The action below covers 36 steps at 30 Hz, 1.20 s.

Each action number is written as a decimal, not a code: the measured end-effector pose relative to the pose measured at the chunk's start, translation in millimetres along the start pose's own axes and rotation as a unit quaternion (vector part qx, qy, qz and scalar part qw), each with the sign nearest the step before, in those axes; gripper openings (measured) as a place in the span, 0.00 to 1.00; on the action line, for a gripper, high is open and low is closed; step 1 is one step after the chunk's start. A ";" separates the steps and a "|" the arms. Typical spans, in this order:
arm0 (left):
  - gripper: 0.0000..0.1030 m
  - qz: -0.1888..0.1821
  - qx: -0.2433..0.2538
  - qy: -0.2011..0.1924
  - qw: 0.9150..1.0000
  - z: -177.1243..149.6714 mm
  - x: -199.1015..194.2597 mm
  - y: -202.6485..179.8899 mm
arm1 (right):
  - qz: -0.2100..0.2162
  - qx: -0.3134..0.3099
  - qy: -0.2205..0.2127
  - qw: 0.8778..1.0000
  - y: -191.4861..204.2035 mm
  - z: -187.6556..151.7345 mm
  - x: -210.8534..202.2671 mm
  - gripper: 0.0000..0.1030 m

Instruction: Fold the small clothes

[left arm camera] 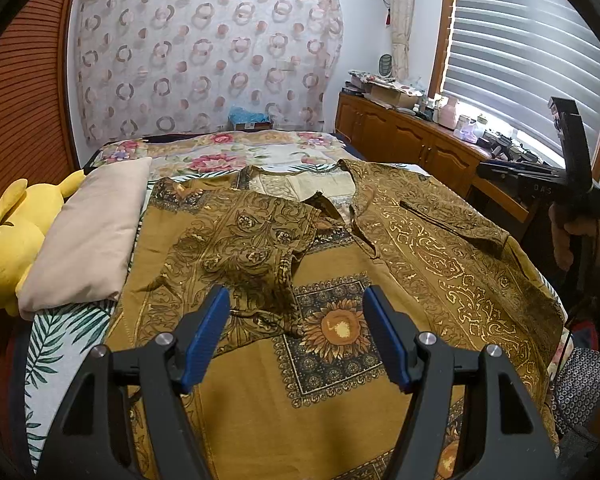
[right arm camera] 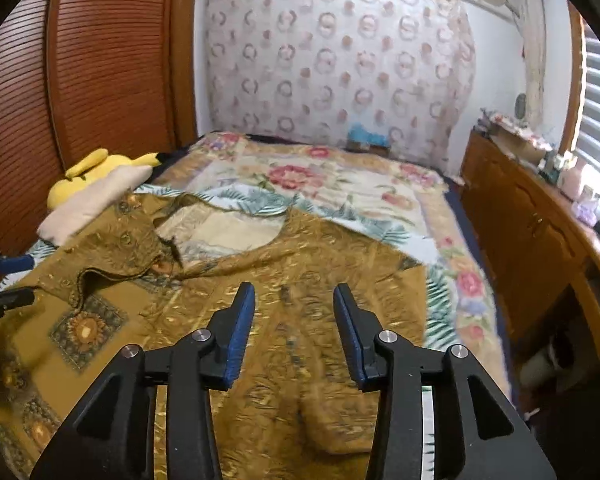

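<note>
A mustard-brown patterned garment (left arm camera: 340,264) with sunflower squares lies spread on the bed. Its left sleeve part (left arm camera: 244,240) is folded inward over the body, and its right side (left arm camera: 440,240) is folded over too. My left gripper (left arm camera: 296,304) is open and empty, just above the garment's lower middle. My right gripper (right arm camera: 294,300) is open and empty, above the garment's right side (right arm camera: 300,300). The right gripper also shows at the right edge of the left wrist view (left arm camera: 576,168), held in a hand. The neckline (right arm camera: 220,228) shows the pale lining.
A beige pillow (left arm camera: 88,232) and a yellow plush toy (left arm camera: 12,240) lie at the bed's left edge. A floral bedspread (right arm camera: 320,184) covers the far bed. A wooden cabinet (right arm camera: 540,240) with clutter runs along the right, under a blinded window. A louvred wardrobe (right arm camera: 100,80) stands on the left.
</note>
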State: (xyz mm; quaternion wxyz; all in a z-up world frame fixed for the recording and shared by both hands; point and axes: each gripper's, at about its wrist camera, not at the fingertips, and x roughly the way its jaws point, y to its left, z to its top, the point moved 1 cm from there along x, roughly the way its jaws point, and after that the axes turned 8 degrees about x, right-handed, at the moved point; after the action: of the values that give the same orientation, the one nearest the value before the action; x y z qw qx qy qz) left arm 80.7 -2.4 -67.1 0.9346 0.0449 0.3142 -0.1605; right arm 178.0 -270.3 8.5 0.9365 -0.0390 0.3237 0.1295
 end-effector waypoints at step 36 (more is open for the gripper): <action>0.59 -0.002 0.018 0.124 0.992 76.8 151.1 122.5 | -0.034 0.081 0.116 0.989 -124.0 -12.2 130.5 0.44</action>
State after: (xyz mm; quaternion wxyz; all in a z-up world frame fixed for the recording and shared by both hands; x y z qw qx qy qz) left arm 278.4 58.1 -98.8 0.8871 0.0805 0.4251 -0.1608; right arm 302.7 -363.3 -82.9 0.8966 0.0109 0.4378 0.0661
